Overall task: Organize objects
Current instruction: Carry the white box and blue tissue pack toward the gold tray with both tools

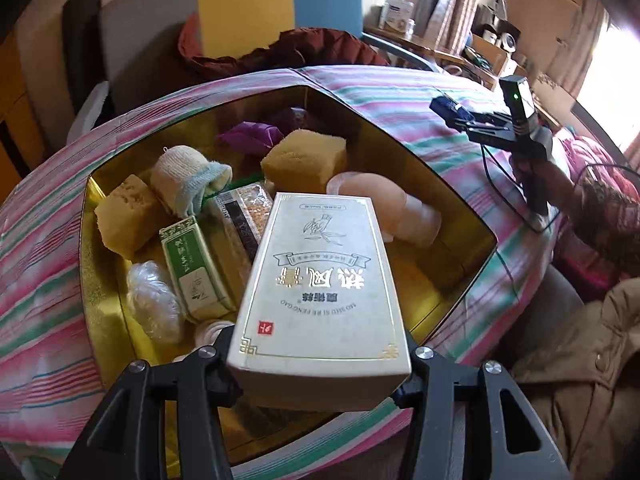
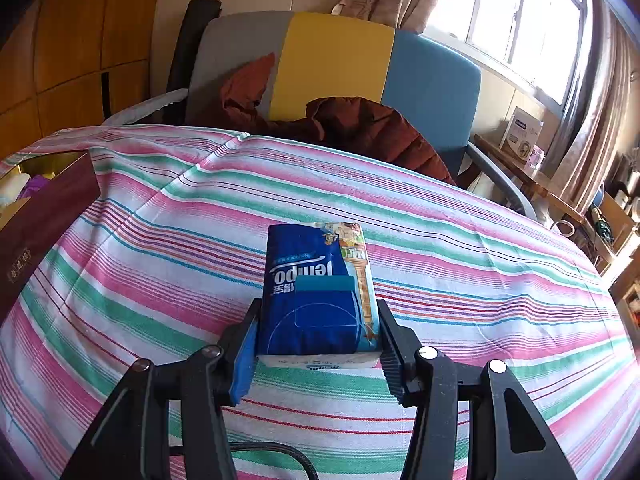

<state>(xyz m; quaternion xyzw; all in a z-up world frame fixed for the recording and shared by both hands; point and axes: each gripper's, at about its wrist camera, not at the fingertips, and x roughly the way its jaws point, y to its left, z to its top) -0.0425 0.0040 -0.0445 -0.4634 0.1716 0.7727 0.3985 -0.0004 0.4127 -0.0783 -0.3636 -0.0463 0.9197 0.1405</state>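
Note:
My left gripper [image 1: 320,364] is shut on a white carton with gold print [image 1: 316,292] and holds it above the open gold box [image 1: 472,224]. The box holds two yellow sponges [image 1: 306,158], a rolled sock [image 1: 188,182], a green and white carton [image 1: 196,268], a purple pouch [image 1: 248,136] and a pink roll [image 1: 396,208]. My right gripper [image 2: 318,340] is shut on a blue Tempo tissue pack [image 2: 316,288] just above the striped cloth. It also shows in the left wrist view [image 1: 460,114], off to the right of the box.
The striped cloth [image 2: 440,240] covers the round table. The gold box's dark red outer wall [image 2: 36,232] is at the left in the right wrist view. A chair with a rust jacket [image 2: 360,124] stands behind the table. A cluttered shelf [image 2: 536,176] runs along the window.

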